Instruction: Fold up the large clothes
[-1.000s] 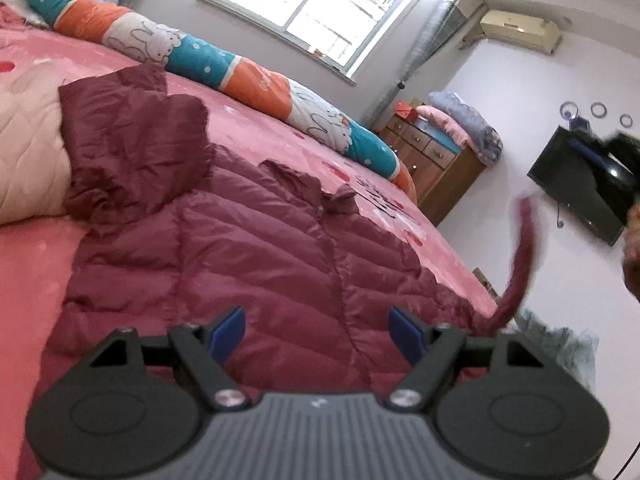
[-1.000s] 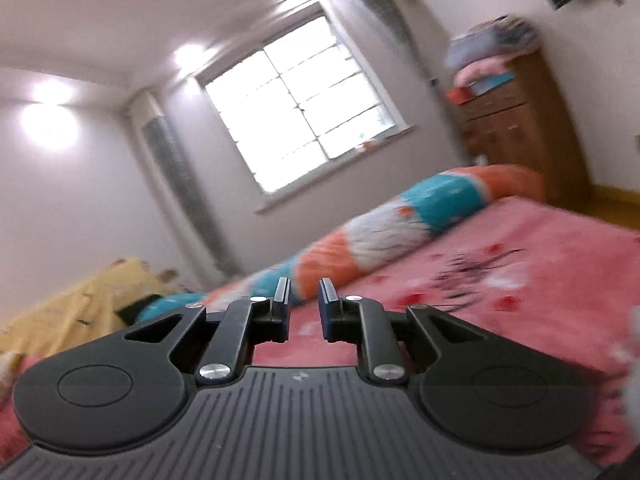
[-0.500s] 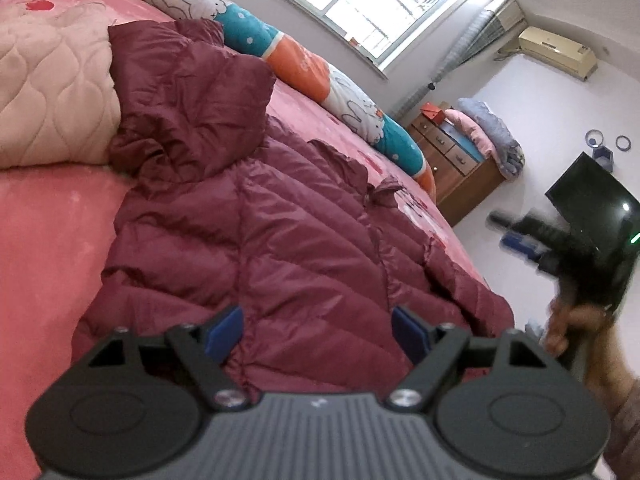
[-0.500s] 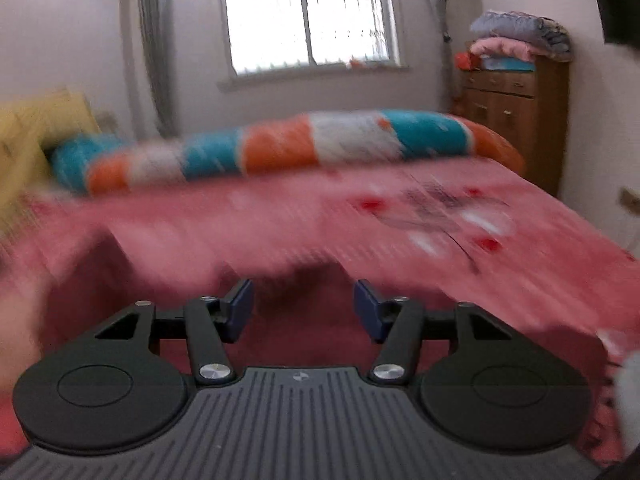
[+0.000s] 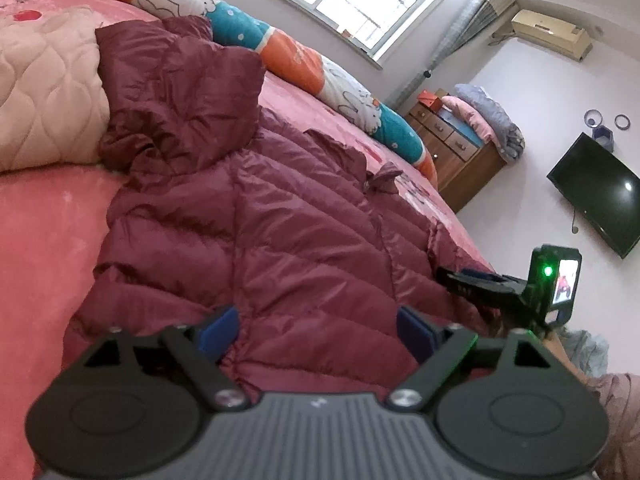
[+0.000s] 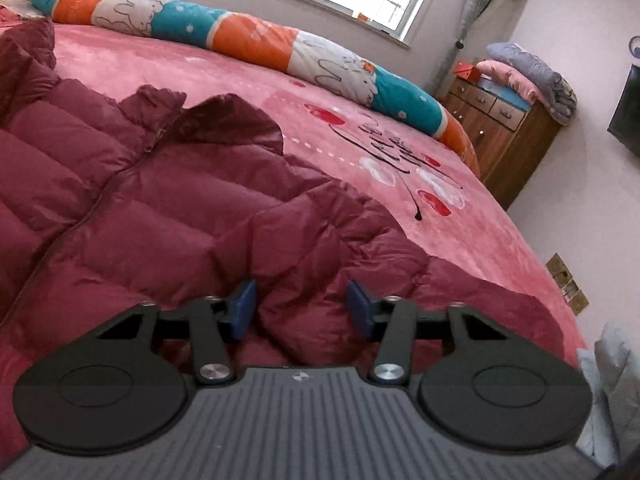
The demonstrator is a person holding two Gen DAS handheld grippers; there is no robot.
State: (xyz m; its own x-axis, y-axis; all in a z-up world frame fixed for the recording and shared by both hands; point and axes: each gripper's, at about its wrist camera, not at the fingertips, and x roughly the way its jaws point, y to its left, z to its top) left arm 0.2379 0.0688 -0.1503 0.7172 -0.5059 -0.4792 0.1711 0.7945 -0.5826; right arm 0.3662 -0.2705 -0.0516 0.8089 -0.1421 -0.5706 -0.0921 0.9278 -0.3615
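Note:
A maroon puffer jacket (image 5: 280,220) lies spread, zip side up, on the pink bed (image 5: 44,248), its hood bunched toward the far left. My left gripper (image 5: 316,332) hovers over the near hem, jaws wide and still opening, pads clear of the fabric. In the right wrist view the jacket (image 6: 120,200) fills the left half, with a sleeve crumpled at the bed's near right. My right gripper (image 6: 301,310) is low over that sleeve, jaws closing, a puffed fold rising between the pads without being pinched. The right gripper (image 5: 472,280) also shows in the left wrist view, at the jacket's right edge.
A long orange, teal and white bolster (image 6: 248,36) lies along the bed's far side. A pale quilted blanket (image 5: 44,92) sits left of the hood. A wooden dresser (image 6: 508,128) with folded bedding stands at the wall. The bed's right edge (image 6: 532,264) drops off close by.
The sleeve that hung in the air at the right has dropped onto the bed. My right gripper opened and swung down from facing the window to the sleeve. The left gripper sank slightly.

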